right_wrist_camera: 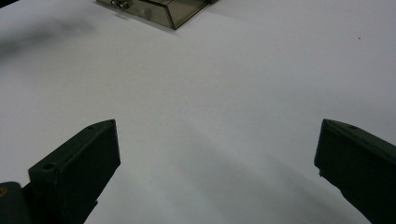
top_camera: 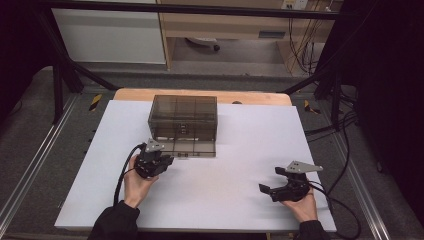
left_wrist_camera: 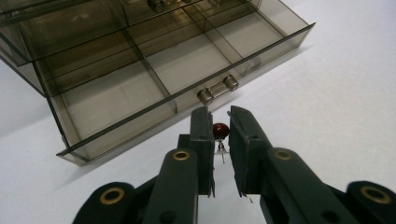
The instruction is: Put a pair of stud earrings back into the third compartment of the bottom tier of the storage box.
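Note:
A smoky see-through drawer cabinet [top_camera: 184, 116] stands at the back middle of the white table [top_camera: 240, 150]. Its bottom drawer [top_camera: 192, 147] is pulled out, showing divided compartments [left_wrist_camera: 116, 100] and a small knob handle [left_wrist_camera: 217, 90]. My left gripper [top_camera: 168, 160] sits just in front of the drawer's left end. In the left gripper view, my left gripper [left_wrist_camera: 218, 113] is shut on a small dark red bead-like part [left_wrist_camera: 220, 130] with thin wire legs. My right gripper [top_camera: 270, 180] rests at the front right, jaws wide open with nothing between them [right_wrist_camera: 217, 140].
A wooden board edge [top_camera: 200, 94] shows behind the white sheet. Black frame bars and cables [top_camera: 345, 150] run along the table's right side. A corner of the drawer [right_wrist_camera: 154, 9] lies far ahead in the right gripper view.

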### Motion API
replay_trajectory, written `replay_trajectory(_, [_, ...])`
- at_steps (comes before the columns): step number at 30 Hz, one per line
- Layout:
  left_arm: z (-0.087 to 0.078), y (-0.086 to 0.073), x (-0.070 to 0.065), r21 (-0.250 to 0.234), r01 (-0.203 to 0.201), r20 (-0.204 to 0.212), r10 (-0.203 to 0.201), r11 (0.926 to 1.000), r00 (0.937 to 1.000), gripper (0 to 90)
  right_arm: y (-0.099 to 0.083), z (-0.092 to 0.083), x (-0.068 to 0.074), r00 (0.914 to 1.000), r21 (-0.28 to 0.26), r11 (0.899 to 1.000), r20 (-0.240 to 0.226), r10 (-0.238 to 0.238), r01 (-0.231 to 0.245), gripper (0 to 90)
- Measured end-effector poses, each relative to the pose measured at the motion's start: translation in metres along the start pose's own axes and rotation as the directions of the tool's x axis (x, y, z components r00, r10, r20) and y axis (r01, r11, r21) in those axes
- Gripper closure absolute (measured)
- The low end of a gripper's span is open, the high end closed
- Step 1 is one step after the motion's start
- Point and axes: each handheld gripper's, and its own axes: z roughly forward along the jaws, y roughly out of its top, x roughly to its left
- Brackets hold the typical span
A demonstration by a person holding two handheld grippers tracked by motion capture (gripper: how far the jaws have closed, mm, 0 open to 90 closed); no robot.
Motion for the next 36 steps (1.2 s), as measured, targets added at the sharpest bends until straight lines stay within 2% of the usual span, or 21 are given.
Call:
replay_trajectory(12, [0.000,0.011,-0.015,0.000,-0.039,0.028,0.039,0.9992,0.9988,79.7,0.000,0.000,0.000,1.0000,0.001,1.000,0.001,0.001,-0.001,0.9])
replay_trajectory(18, [0.001,0.018,-0.021,-0.007,-0.045,0.043,0.045,0.9990,0.9981,79.7,0.000,0.000,0.000,1.0000,-0.001,1.000,0.001,-0.002,0.002,0.9])
replay_trajectory(36, [0.019,0.042,-0.034,0.004,-0.060,0.070,0.059,0.9982,0.9958,79.7,0.000,0.000,0.000,1.0000,0.000,1.000,0.001,-0.002,0.002,0.8])
